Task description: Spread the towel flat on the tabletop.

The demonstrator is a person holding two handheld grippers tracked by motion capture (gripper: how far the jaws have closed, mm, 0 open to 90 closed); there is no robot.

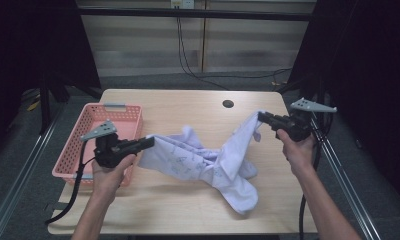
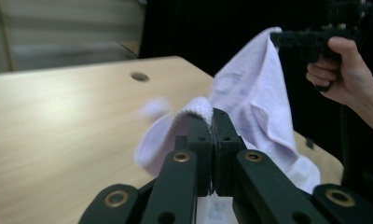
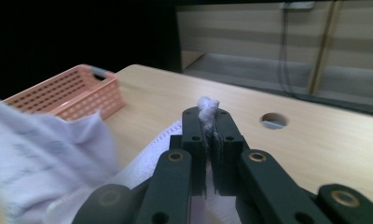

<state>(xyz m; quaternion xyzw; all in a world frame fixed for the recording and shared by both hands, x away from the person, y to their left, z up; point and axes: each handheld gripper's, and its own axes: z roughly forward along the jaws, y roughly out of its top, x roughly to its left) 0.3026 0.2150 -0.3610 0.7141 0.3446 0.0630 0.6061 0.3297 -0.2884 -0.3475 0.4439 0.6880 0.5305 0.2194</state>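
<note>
Both grippers, left (image 1: 149, 141) at 9 o'clock and right (image 1: 262, 117) at 3, pinch corners of the towel (image 1: 213, 162); soft, light, it sags between.

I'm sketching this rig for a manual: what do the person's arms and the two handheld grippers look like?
Both forearms are bare, with no sleeves in sight. The left gripper and right gripper are black, pistol-shaped, each topped by a grey three-cornered plate and trailing a black cable. The gripper views show black linkage arms with brass-coloured pivots.
</note>
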